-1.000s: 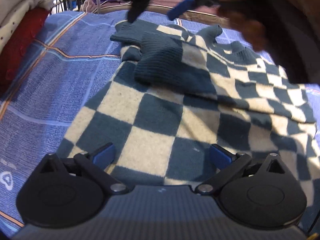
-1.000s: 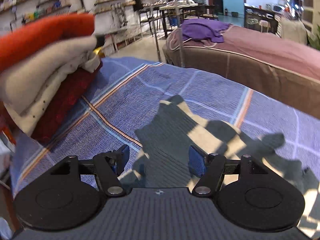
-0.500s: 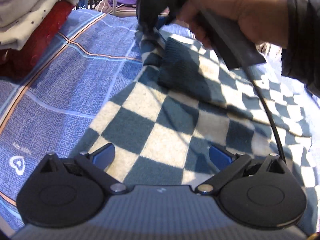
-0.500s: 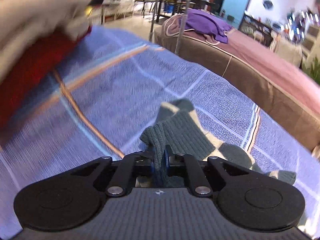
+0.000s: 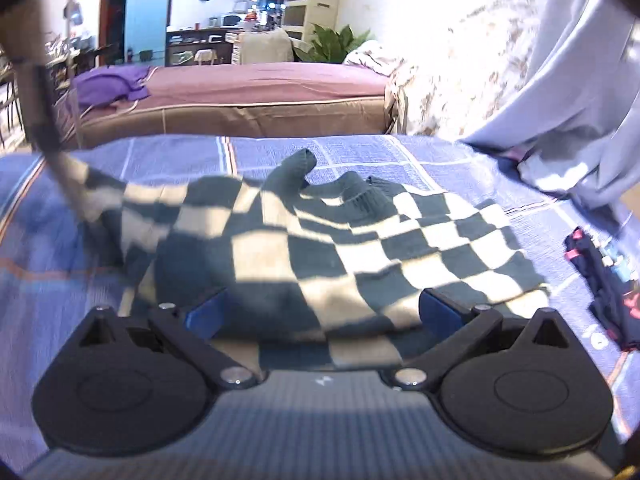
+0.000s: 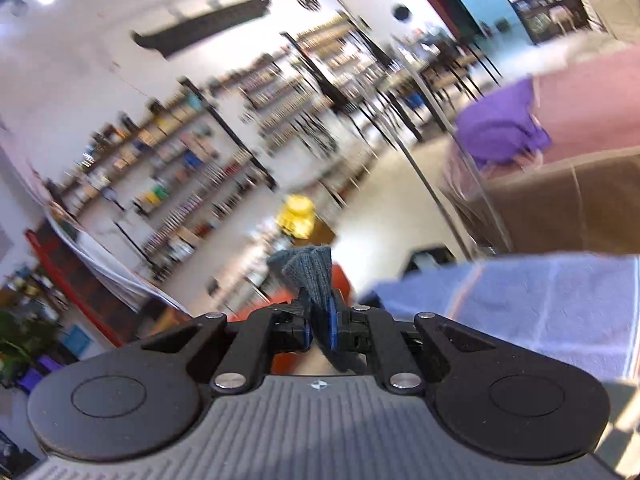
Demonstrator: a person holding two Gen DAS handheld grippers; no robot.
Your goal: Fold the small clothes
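Observation:
A dark-teal and cream checkered sweater (image 5: 360,248) lies on the blue plaid bedspread (image 5: 360,152). My left gripper (image 5: 322,312) is open at the sweater's near hem. The fabric lies between its blue fingertips (image 5: 206,314) without being pressed. The sweater's left side is stretched up toward the top left, where a blurred dark cable (image 5: 40,112) hangs. My right gripper (image 6: 320,328) is shut on a ribbed teal sleeve cuff (image 6: 312,272) of the sweater. It holds the cuff high above the bedspread (image 6: 540,304), and the cuff end sticks up past the pads.
A dark garment with red trim (image 5: 600,280) lies on the bed's right side, and a pale grey cloth (image 5: 560,100) hangs behind it. A second bed with a mauve cover (image 5: 260,96) and a purple cloth (image 5: 108,84) stands beyond. Shelving (image 6: 200,168) fills the right wrist view.
My right gripper closed on the sleeve cuff and rose with it off the bed, tilting as it went. My left gripper swung round to the sweater's hem and stayed open.

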